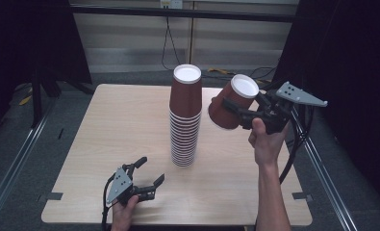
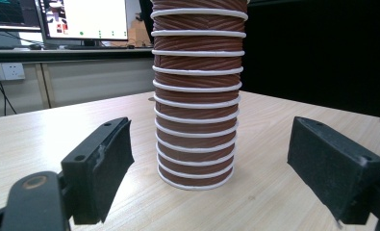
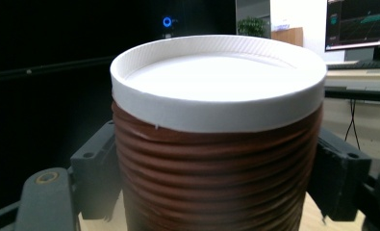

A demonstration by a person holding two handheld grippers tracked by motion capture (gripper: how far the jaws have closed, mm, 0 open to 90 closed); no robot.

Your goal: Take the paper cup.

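Note:
A tall stack of upside-down brown ribbed paper cups point(image 1: 184, 118) stands mid-table; in the left gripper view the stack point(image 2: 196, 96) rises between and beyond the jaws. To the stack's right, a single brown cup point(image 1: 232, 102) hangs in the air, tilted, white base up. My right gripper point(image 1: 243, 113) is shut on that cup point(image 3: 216, 144), one pad on each side of its wall. My left gripper point(image 1: 150, 174) lies low near the table's front left, open, with nothing between its pads point(image 2: 106, 168).
The light wooden table point(image 1: 115, 125) has bare surface to the left of and behind the stack. Dark curtains flank both sides. Cables hang on the back wall. Monitors and a desk stand in the background of both gripper views.

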